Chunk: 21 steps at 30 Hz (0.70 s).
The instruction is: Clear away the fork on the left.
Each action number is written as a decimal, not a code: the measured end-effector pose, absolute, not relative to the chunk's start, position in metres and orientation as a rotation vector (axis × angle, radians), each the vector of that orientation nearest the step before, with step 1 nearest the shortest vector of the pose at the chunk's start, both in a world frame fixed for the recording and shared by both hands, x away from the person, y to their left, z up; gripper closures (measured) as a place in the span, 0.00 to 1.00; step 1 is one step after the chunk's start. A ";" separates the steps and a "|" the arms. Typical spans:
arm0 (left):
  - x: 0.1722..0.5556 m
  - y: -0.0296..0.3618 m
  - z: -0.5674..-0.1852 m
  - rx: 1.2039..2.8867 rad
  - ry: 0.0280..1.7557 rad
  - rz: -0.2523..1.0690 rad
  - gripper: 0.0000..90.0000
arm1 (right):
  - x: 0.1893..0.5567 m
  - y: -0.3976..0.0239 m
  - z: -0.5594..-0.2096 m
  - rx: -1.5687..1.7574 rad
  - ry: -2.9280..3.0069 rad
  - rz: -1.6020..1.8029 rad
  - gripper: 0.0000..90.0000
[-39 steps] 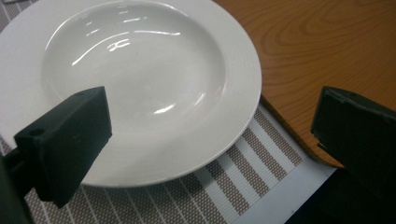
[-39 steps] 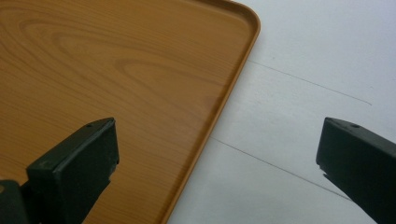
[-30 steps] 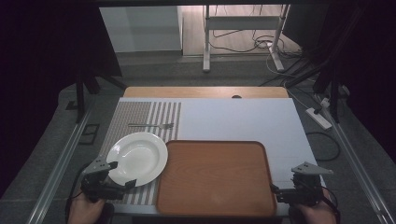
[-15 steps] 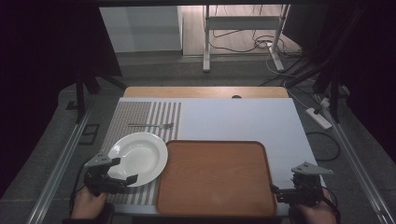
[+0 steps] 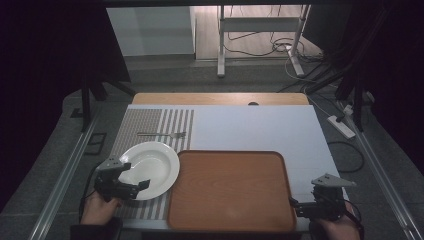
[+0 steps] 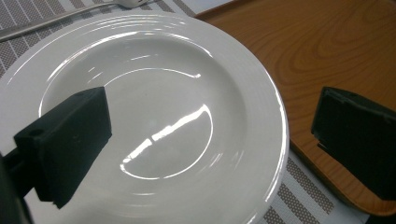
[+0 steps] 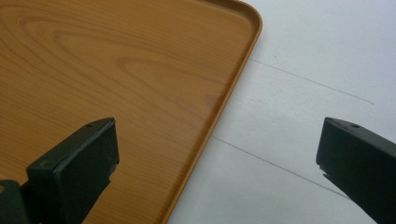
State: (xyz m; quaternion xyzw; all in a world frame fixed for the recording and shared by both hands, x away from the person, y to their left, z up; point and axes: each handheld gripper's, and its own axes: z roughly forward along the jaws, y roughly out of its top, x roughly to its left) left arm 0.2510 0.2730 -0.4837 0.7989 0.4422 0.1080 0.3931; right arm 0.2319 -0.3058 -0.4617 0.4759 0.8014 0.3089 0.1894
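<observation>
1. A round white ceramic plate (image 5: 149,169) lies at the lower left of the high view, on a grey-and-white striped placemat (image 5: 150,125), its right rim touching or just overlapping the left edge of a rectangular brown wood-grain tray (image 5: 231,190).
2. The left gripper (image 5: 131,186) sits at the plate's near-left rim. In the left gripper view its jaws stand wide apart: one hangs over the plate's well at the lower left of that frame, the other over the tray's edge at the right, and the plate's rim (image 6: 275,140) lies between them. Nothing is clamped.
3. The right gripper (image 5: 300,207) waits at the lower right of the high view, beside the tray's near-right corner. Its jaws are also wide and hold nothing; in the right gripper view the tray's raised rim (image 7: 219,126) runs between them, with the bare white tabletop (image 7: 317,56) beyond.
4. A slim silver metal fork (image 5: 162,134) lies on the placemat just above the plate, apart from it and untouched.
5. The work looks to be at its start: the tray is bare and the plate is not yet gripped.
6. Left to do, as I judge it: close on the plate's rim, lift it and set it on the tray, and perhaps the fork after.
</observation>
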 end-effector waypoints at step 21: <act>0.302 0.274 -0.478 2.013 1.158 0.279 0.00 | 0.232 -0.306 -0.462 1.339 2.254 0.860 0.00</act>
